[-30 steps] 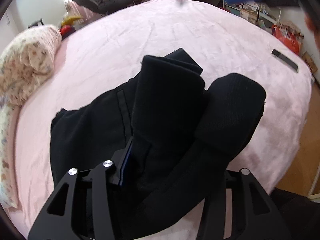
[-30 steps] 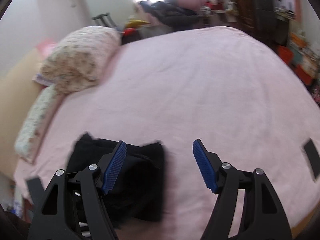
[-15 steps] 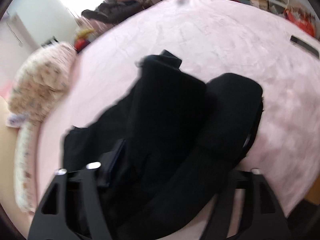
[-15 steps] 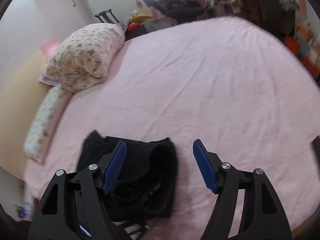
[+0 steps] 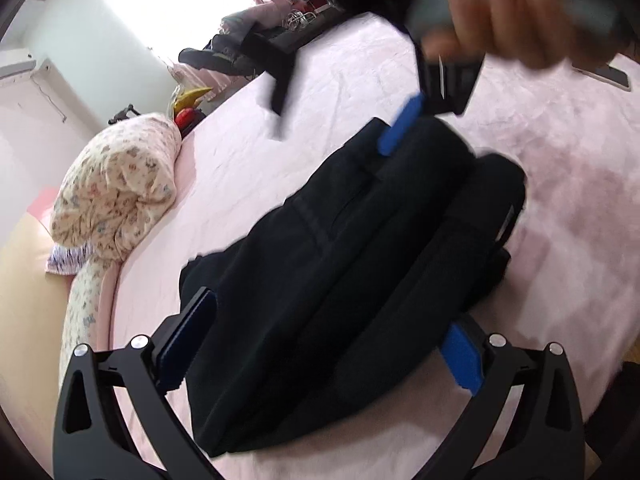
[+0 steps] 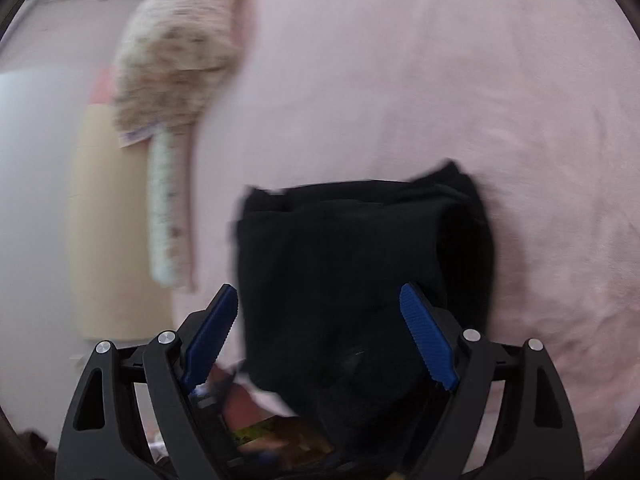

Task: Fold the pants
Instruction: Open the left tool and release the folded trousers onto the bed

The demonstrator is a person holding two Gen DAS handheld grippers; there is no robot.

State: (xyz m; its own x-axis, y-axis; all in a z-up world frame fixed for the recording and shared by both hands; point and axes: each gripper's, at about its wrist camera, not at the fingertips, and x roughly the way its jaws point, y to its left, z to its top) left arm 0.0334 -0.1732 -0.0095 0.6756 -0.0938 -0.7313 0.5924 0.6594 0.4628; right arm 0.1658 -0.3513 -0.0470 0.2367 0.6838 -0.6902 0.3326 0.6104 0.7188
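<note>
Working from the left of my view across, I see the flowered pillow (image 5: 116, 184) at the far left edge of the pink bed (image 5: 560, 184), well clear of the job. Next comes my left gripper (image 5: 320, 344), whose jaws have just been opening and now stand wide, the blue pads either side of the near end of the black pants (image 5: 360, 264) but pressing on nothing; the cloth only lies between them. The pants sit in a thick folded bundle on the middle of the bed, lengthwise away from me, with a second rolled layer bulging along their right side. Further right and above, my right gripper (image 5: 400, 126) hangs over the far end of the bundle, blurred, with the hand (image 5: 516, 20) that carries it near the top edge. In its own view that gripper (image 6: 320, 340) has also just been opening, its jaws are apart and empty, and the pants (image 6: 360, 248) lie below and ahead of them. My worry is that bulging right-hand layer: nothing holds it, so I judge it may spring open. If I bite only the top layer, the next fold could drag the stack askew. A dark flat object (image 5: 604, 72) lies near the right edge, apart from everything.
</note>
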